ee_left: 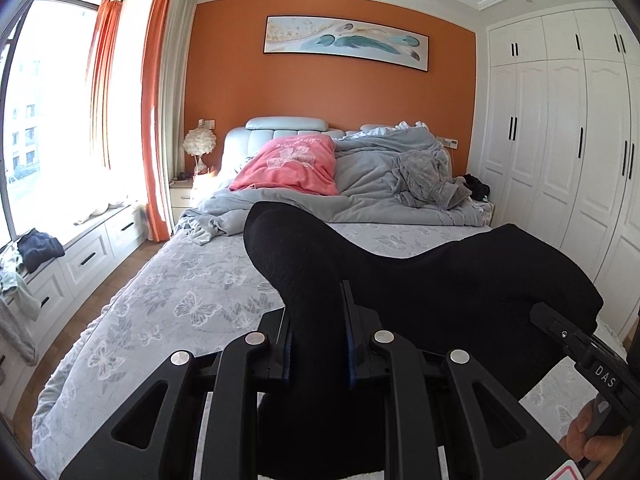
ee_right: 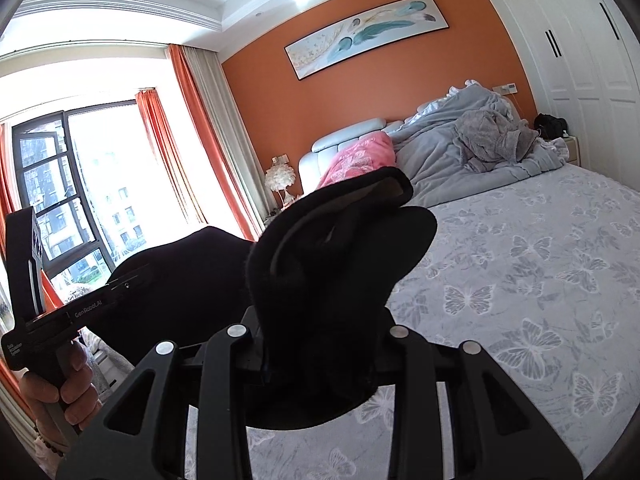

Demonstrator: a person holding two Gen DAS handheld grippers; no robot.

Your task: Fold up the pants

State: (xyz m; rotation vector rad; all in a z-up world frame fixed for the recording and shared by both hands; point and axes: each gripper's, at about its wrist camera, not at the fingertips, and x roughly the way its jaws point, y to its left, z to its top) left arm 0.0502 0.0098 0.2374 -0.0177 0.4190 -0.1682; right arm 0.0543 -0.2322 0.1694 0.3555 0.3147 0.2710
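Note:
Black pants (ee_left: 440, 280) hang in the air above the bed, stretched between both grippers. In the left wrist view my left gripper (ee_left: 318, 320) is shut on one end of the cloth, which stands up in a fold past its blue pads (ee_left: 352, 344). My right gripper (ee_left: 568, 332) shows at the right edge, held by a hand and gripping the other end. In the right wrist view the pants (ee_right: 344, 248) bunch up over my right gripper (ee_right: 320, 336), which is shut on them, its fingertips hidden by cloth. My left gripper (ee_right: 80, 308) appears at the left, held by a hand.
Below lies the bed with a grey butterfly sheet (ee_left: 180, 300) (ee_right: 520, 280). A crumpled grey duvet (ee_left: 380, 176) and a pink pillow (ee_left: 292, 164) sit by the headboard. White wardrobes (ee_left: 560, 140) stand on the right, a window seat with clothes (ee_left: 36, 248) on the left.

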